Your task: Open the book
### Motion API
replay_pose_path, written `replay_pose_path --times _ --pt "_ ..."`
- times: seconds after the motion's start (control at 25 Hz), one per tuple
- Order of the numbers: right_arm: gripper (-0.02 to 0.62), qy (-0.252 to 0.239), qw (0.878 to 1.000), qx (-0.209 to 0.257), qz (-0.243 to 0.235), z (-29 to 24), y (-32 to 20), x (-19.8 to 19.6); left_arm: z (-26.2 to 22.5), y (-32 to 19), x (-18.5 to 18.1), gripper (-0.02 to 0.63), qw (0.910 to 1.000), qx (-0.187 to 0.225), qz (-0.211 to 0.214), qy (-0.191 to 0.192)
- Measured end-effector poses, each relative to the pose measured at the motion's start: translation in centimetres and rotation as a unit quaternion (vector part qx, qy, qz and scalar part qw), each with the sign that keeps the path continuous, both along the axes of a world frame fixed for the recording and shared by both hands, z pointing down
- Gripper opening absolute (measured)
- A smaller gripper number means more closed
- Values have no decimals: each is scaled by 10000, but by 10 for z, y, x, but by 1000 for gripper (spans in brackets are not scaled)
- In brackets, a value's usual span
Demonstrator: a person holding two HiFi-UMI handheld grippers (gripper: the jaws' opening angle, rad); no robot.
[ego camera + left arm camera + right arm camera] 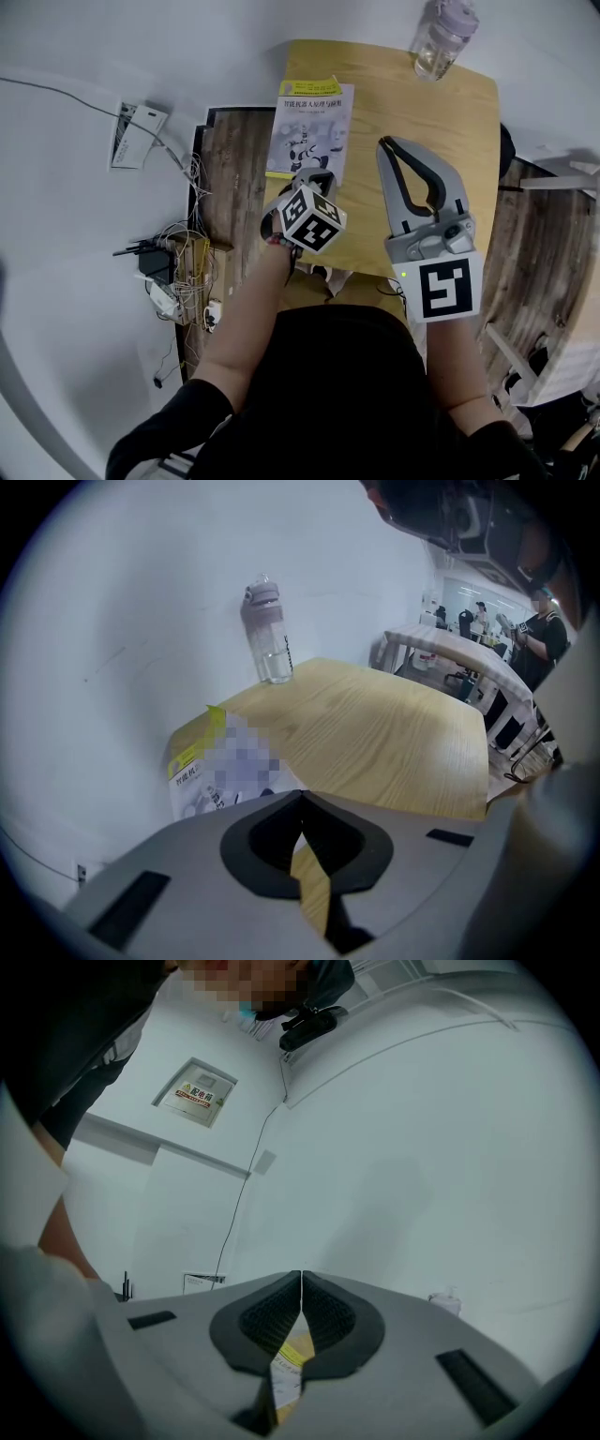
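A closed book (310, 126) with a pale cover and a yellow strip lies on the wooden table (422, 131), near its left edge. My left gripper (315, 178) is shut and empty, tilted down just above the book's near edge. In the left gripper view the book (214, 772) lies just beyond the closed jaws (301, 795). My right gripper (386, 143) hovers over the middle of the table to the right of the book, shut with nothing in it. In the right gripper view its jaws (300, 1275) meet, facing a white wall.
A clear water bottle (443, 37) with a lilac cap stands at the table's far edge, also in the left gripper view as the bottle (267, 639). Cables and a power strip (178, 272) lie on the floor at left. White furniture (562, 178) stands right of the table.
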State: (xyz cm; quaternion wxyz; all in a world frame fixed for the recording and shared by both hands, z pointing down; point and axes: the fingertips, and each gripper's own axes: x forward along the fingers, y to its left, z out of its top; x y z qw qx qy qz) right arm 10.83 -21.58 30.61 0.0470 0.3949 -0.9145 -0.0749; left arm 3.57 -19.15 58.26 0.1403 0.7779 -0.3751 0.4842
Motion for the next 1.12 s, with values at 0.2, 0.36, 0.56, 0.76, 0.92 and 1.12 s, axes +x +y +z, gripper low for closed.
replay_pose_path --times 0.2,0.36,0.56,0.76,0.92,1.12 --pt "29 -36 9998 113 -130 -8 -4 -1 -21 -5 -7 11 9996 236 -153 39" --pt "31 -53 9998 195 -79 -17 -3 -8 -40 -8 -19 11 9988 445 -168 106" --pt "29 58 9996 269 59 -23 2 -25 -65 -12 -38 11 9971 735 -68 203" --pt "31 109 9993 291 223 -28 7 -50 -90 -13 -67 11 9945 1017 46 261" --pt "29 177 9989 324 276 -30 13 -69 -104 -12 -91 11 9925 1182 57 306" --pt "29 183 9987 385 295 -34 18 -95 -112 -11 -118 11 9910 1287 1 376"
